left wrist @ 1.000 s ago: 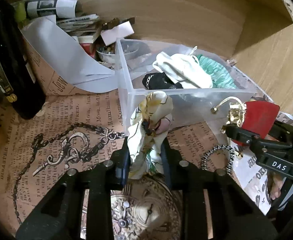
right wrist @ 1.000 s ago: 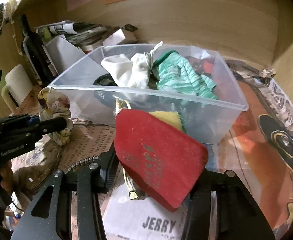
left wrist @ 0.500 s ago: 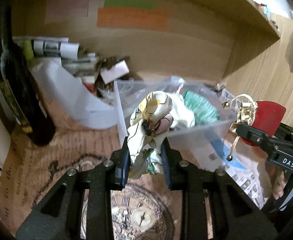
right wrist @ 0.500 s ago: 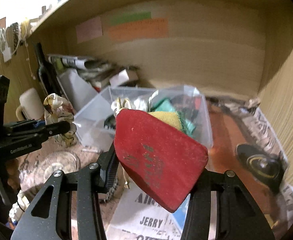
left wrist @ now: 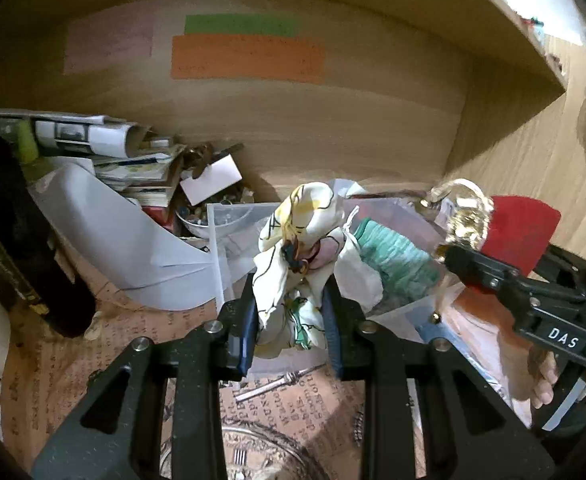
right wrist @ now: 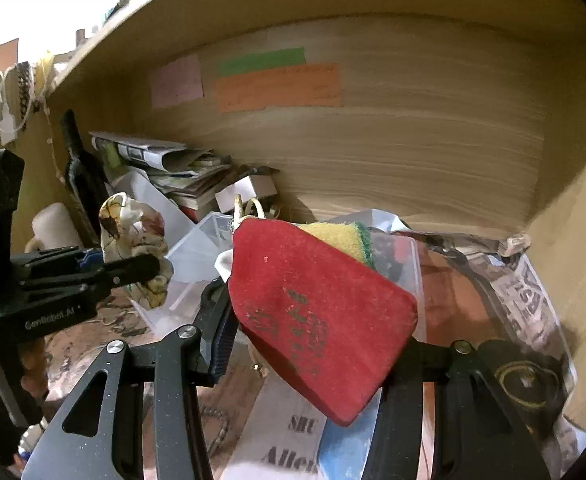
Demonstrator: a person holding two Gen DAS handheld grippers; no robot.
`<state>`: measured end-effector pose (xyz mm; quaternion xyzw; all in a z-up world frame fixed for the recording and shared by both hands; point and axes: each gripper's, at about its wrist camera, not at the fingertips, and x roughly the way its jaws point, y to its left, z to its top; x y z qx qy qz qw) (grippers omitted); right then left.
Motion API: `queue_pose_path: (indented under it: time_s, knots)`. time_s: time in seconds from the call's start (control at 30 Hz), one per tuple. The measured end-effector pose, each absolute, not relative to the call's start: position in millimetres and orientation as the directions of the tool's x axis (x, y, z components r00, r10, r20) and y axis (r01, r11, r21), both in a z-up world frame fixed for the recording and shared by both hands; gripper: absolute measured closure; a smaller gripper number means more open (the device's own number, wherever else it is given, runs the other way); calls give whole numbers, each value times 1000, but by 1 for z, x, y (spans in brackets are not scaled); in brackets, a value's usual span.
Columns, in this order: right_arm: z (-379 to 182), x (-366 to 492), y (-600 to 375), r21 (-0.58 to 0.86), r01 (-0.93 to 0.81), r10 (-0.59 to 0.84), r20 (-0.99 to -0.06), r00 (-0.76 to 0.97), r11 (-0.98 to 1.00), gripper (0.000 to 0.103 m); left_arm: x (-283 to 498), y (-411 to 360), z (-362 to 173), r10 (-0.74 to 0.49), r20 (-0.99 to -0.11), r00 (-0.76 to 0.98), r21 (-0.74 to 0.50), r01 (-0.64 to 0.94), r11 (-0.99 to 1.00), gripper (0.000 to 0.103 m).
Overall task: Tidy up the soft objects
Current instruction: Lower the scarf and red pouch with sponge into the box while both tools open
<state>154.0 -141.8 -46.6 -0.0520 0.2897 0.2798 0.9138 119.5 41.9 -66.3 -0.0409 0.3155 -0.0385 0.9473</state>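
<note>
My left gripper (left wrist: 290, 312) is shut on a cream floral scarf scrunchie (left wrist: 299, 256) and holds it up in front of the clear plastic bin (left wrist: 229, 216). It also shows in the right wrist view (right wrist: 133, 252). My right gripper (right wrist: 305, 332) is shut on a red velvet pouch (right wrist: 317, 320) with a gold drawstring (left wrist: 463, 216), held above the bin's near side; the pouch (left wrist: 521, 232) also shows at the right of the left wrist view. A yellow-green sponge (right wrist: 345, 236) shows behind the pouch. A green knit cloth (left wrist: 393, 248) and a white cloth (left wrist: 359, 276) lie in the bin.
A dark wine bottle (left wrist: 17, 240) stands at the left. Rolled papers and books (left wrist: 105, 148) are piled at the back left beside a small bowl of trinkets (left wrist: 201, 220). Printed paper (left wrist: 73, 364) covers the shelf floor. Wooden walls close the back and right.
Both grippers have lifted with their loads, so the bin now sits lower and farther away. More of the back wall and its coloured notes shows.
</note>
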Motion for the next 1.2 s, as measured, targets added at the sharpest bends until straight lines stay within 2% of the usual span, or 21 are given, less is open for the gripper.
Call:
queue_pose_path:
  time_s: [0.33, 0.53, 0.57, 0.63, 0.73, 0.8, 0.97, 1.2]
  knots:
    - [-61, 192, -123, -35, -474, 374, -566, 735, 880, 58, 164, 40, -89, -119, -661, 741, -114, 57, 992, 75]
    - [-77, 203, -112, -48, -509, 372, -625, 687, 860, 58, 185, 37, -102, -139, -692, 708, -122, 74, 990, 75]
    - [-80, 203, -111, -47, -517, 375, -632, 678, 855, 57, 188, 36, -104, -140, -699, 702, -123, 75, 990, 75]
    - [-83, 200, -110, -50, -532, 379, -646, 663, 845, 47, 190, 38, -105, -153, -708, 690, -137, 78, 987, 74]
    - [-84, 193, -109, -87, -536, 364, -642, 675, 840, 30, 186, 41, -101, -159, -700, 696, -148, 76, 986, 64]
    - [-83, 188, -111, -110, -536, 356, -634, 686, 837, 24, 180, 42, -95, -157, -685, 712, -149, 74, 986, 55]
    - [-79, 181, -117, -115, -543, 363, -628, 689, 832, 23, 161, 41, -79, -156, -648, 746, -143, 82, 986, 48]
    - [-76, 178, -126, -52, -552, 397, -641, 657, 832, 23, 135, 34, -70, -143, -623, 769, -94, 108, 990, 39]
